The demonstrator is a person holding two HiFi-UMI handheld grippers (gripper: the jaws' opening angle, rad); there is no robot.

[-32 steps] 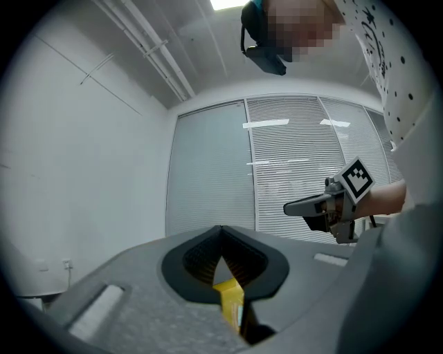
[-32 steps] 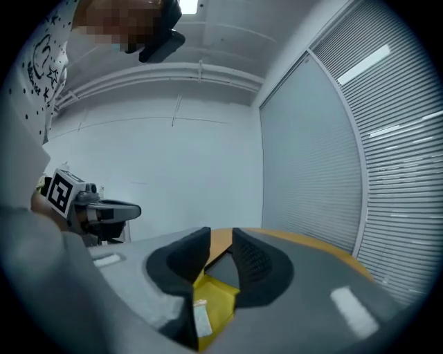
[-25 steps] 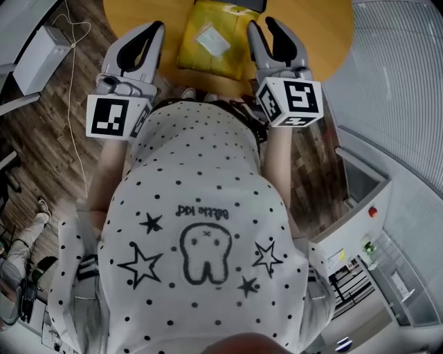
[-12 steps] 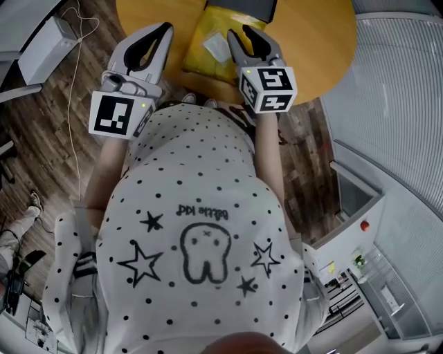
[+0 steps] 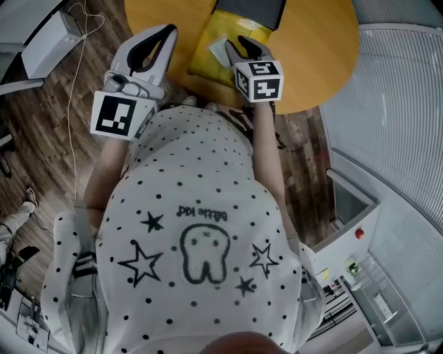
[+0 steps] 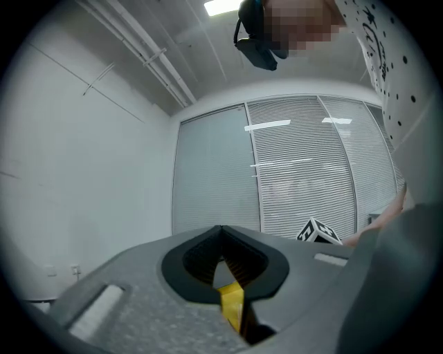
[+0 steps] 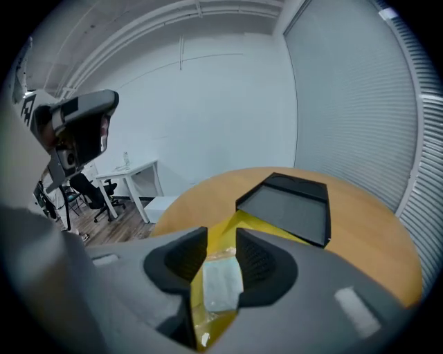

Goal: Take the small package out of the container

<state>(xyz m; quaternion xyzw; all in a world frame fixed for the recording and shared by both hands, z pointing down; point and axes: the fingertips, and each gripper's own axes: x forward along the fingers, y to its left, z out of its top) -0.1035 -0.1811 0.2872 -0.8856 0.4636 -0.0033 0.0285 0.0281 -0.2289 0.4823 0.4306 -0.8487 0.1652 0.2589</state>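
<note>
A yellow package (image 5: 206, 59) with a white label (image 5: 220, 50) lies on the round wooden table (image 5: 311, 55), its far end on a black tray (image 5: 250, 10). My right gripper (image 5: 239, 43) hovers over the package's near part. In the right gripper view, the jaws of the right gripper (image 7: 221, 238) stand a little apart, the package's label (image 7: 221, 285) showing in the gap, the tray (image 7: 291, 211) beyond. My left gripper (image 5: 168, 31) is at the table's left edge, beside the package, its tips touching and empty (image 6: 221, 231).
A white box (image 5: 45, 41) and a thin cable (image 5: 75, 104) lie on the wood floor at the left. A wall of blinds (image 5: 401, 104) curves along the right. A white desk (image 7: 131, 173) and a chair (image 7: 90, 190) stand past the table.
My right gripper has moved left and forward, from beside the package's right edge to above it. The left gripper has barely shifted.
</note>
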